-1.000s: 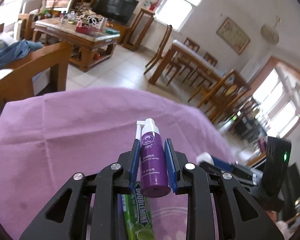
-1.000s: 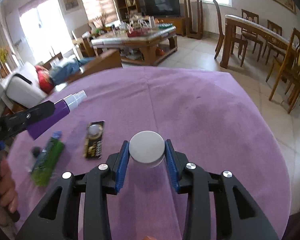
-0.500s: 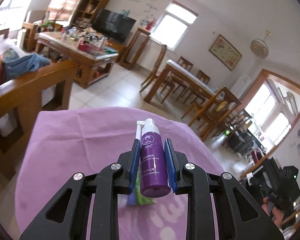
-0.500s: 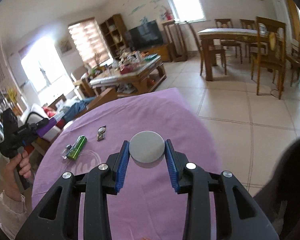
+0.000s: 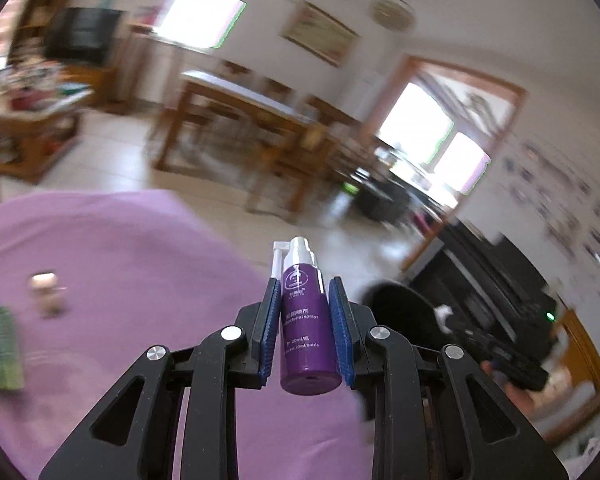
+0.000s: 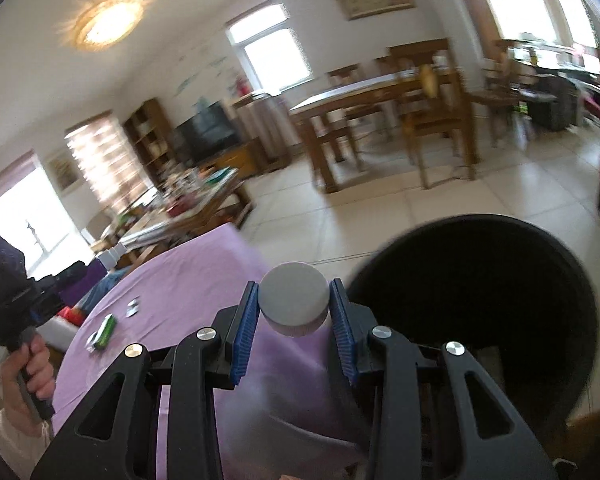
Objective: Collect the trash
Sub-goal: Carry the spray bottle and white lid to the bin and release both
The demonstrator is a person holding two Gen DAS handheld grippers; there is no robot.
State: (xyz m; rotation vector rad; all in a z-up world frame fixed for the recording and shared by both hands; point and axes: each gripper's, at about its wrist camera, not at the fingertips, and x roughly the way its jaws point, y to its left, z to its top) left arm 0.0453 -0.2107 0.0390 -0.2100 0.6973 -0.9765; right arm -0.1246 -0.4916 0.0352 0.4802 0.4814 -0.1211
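My left gripper [image 5: 304,294] is shut on a purple spray bottle [image 5: 306,328] with a white nozzle, held high above the purple tablecloth [image 5: 120,280]. My right gripper [image 6: 294,300] is shut on a clear bottle with a white round cap [image 6: 294,298], held over the table's right edge beside the open black trash bin [image 6: 480,308]. The bin [image 5: 396,312] also shows in the left wrist view, just right of my left gripper. A green gum pack [image 6: 106,330] and a small dark packet [image 6: 133,307] lie on the cloth. The left gripper [image 6: 32,304] shows at the far left of the right wrist view.
The green gum pack [image 5: 2,352] and a small blurred item [image 5: 46,288] lie at the left on the cloth. A wooden dining table with chairs [image 6: 384,112] stands on the tiled floor beyond. A cluttered coffee table [image 6: 192,204] stands further left.
Both grippers have swung to the right, away from the table's middle. The black bin has come close under the right gripper. Each still holds its bottle.
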